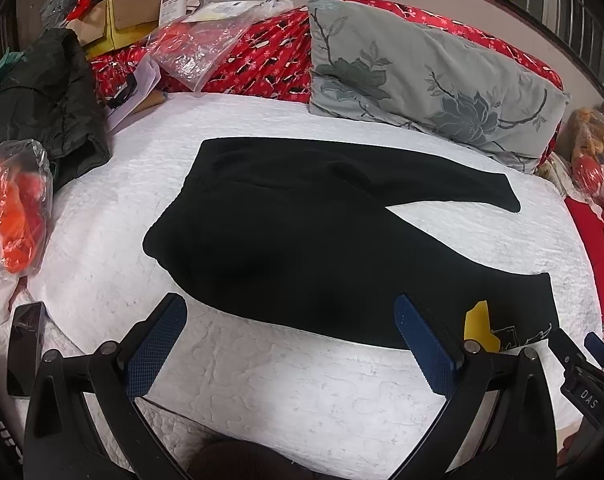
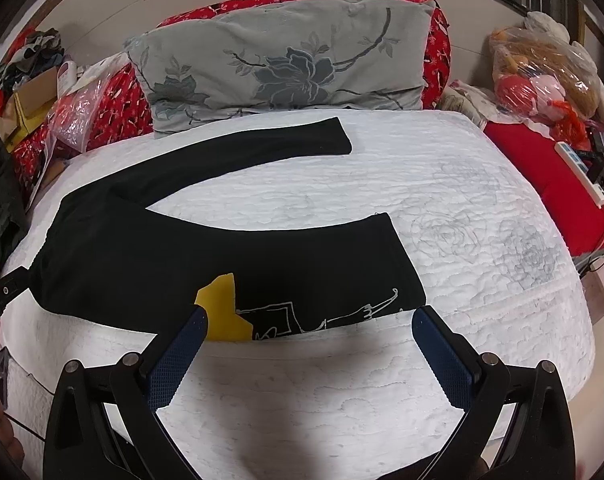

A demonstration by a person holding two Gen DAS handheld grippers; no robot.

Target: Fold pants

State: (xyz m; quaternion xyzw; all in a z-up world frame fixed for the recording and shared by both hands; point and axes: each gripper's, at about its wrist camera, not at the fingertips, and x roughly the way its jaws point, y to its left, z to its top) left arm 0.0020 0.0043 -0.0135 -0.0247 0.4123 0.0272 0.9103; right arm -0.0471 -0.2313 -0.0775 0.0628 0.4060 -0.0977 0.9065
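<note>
Setting: a bed [image 2: 382, 400] with a white quilted cover, a grey floral pillow [image 2: 286, 64] at its far edge, bags and clutter along its left edge.
Pants: black pants [image 1: 302, 240] lie flat mid-bed, waist toward the left edge, legs splayed apart toward the right; the nearer leg carries a yellow patch [image 2: 222, 304].
Left gripper [image 1: 290, 316]: jaws spread wide, holding nothing, at the pants' near edge below the waist.
Right gripper [image 2: 310, 320]: equally wide, empty, at the near leg's printed hem.
Risk: pinching only the top layer, or quilt along with it, would likely drag the fabric and skew the fold.
</note>
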